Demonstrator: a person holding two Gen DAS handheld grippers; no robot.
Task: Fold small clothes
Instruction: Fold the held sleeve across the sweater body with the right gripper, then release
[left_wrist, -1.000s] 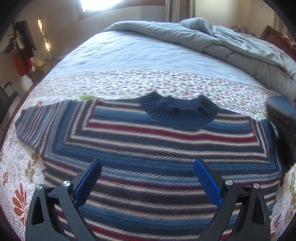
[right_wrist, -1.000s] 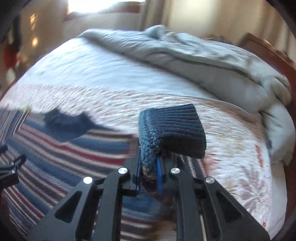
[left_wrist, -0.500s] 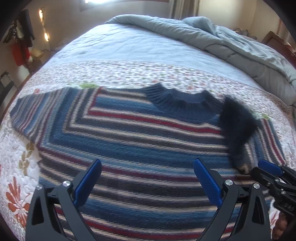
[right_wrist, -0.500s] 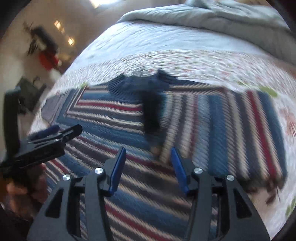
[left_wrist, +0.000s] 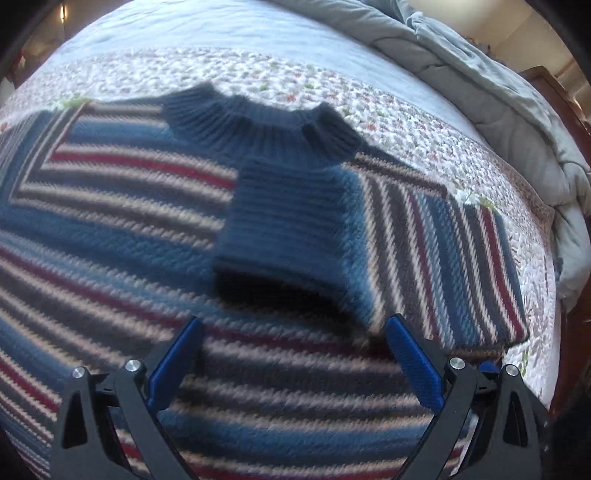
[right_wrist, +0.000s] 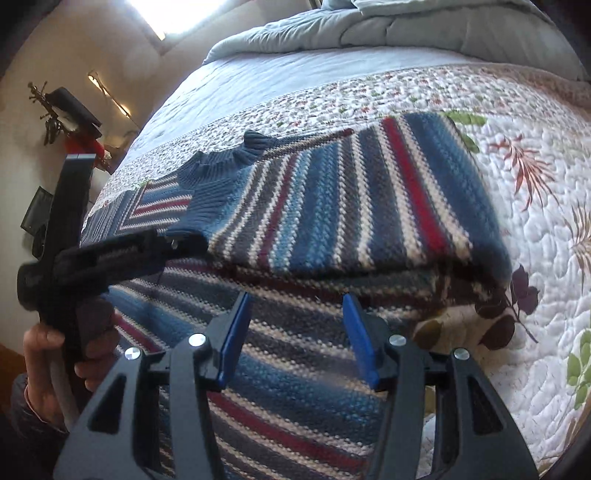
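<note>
Gaping left tongs (left_wrist: 291, 360), right tongs (right_wrist: 295, 338) half-open, empty

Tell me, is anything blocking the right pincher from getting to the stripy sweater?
No, nothing visible is in the way. The right gripper is open and empty just above the striped sweater, with only bare knit between its blue fingers. The folded-over sleeve lies farther back, and the left gripper is off to one side.

A home bedroom, apparently: a floral quilt (right_wrist: 517, 155) is covering a bed, a grey duvet (left_wrist: 480, 66) is lying bunched, and a window (right_wrist: 155, 14) is glowing.
</note>
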